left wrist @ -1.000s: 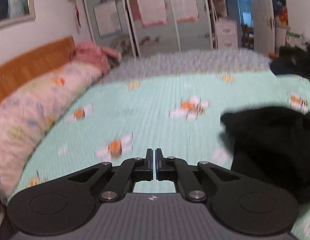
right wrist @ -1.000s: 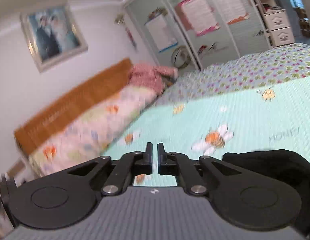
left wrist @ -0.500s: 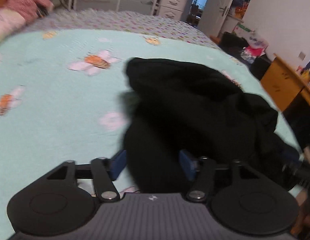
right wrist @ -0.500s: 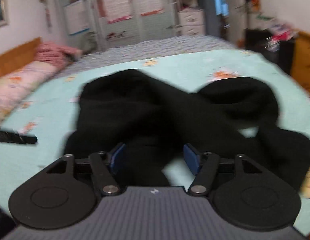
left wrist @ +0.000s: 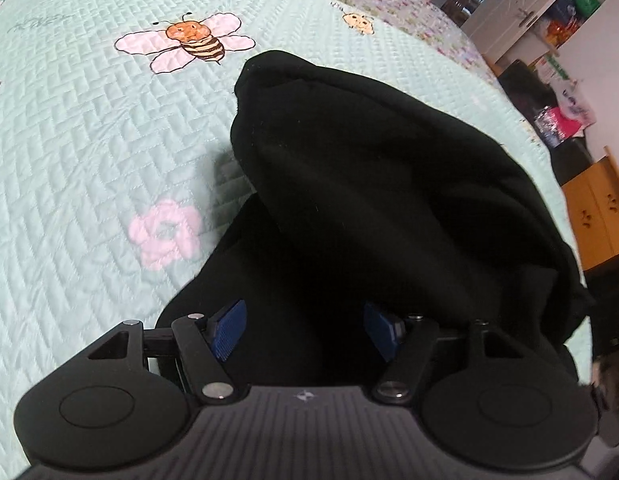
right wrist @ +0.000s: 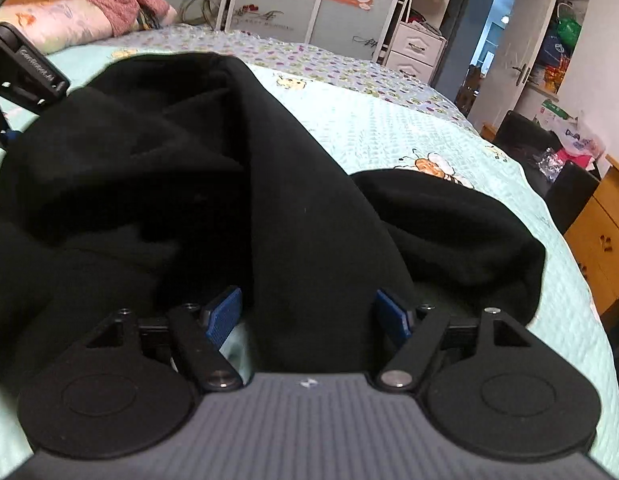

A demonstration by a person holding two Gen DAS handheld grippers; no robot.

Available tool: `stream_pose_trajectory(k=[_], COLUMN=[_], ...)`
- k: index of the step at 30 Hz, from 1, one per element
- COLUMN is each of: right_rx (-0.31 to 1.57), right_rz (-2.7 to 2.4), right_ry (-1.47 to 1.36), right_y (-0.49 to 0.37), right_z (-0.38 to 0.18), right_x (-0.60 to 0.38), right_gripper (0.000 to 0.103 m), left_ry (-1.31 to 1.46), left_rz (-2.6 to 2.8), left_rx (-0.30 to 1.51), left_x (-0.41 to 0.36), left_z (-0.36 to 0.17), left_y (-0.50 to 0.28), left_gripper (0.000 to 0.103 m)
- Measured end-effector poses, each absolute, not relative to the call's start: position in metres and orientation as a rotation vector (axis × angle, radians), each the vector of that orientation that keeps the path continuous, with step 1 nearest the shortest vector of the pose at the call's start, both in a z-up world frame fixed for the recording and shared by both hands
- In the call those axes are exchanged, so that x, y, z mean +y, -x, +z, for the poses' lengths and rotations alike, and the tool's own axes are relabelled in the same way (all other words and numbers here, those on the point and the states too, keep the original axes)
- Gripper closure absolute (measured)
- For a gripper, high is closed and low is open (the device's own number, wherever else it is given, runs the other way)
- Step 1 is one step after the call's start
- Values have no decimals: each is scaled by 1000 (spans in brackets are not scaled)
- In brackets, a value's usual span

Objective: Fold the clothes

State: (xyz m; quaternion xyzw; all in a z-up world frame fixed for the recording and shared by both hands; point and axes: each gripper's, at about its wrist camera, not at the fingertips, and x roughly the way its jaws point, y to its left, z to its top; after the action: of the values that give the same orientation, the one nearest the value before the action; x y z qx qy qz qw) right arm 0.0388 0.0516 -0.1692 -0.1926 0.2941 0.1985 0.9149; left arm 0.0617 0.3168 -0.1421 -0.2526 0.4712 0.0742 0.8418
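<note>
One black garment (left wrist: 381,200) is recorded, crumpled in a heap on the near right part of a bed (left wrist: 89,152) covered by a mint quilt printed with bees. The left claw (left wrist: 305,326) is held wide open, its blue pads (left wrist: 228,330) set over dark cloth without pressing it. The right claw (right wrist: 309,318), jaws just opened further, is likewise spread wide, a fold of the garment (right wrist: 309,220) lying between its pads (right wrist: 221,318), ungripped.

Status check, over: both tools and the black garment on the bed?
Left tool open, right tool just opened; neither gripping. Black garment crumpled on quilt, unfolded. Nothing in the way.
</note>
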Motion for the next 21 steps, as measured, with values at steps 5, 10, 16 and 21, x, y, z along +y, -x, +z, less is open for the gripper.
stream_pose_trajectory(k=[5,10,16,21], right_rx=[645,687,596,547], right_rz=[354,348,626,906], right_ry=[302,50,-168,-228], right_y=[-67,-82,-58,-26], right_z=[-163,-138,-69,-18], right_x=[74,72,107,180], right_gripper=[64,87,88,88], left_ry=[446,412,344,385], left_rz=[184,204,284,335], left_rx=[1005,854,525,485], left_x=[312,313,348,393], left_z=[-144,-117,-32,2], left_y=[-80,-57,-1,55], left_gripper=[100,103,103,103])
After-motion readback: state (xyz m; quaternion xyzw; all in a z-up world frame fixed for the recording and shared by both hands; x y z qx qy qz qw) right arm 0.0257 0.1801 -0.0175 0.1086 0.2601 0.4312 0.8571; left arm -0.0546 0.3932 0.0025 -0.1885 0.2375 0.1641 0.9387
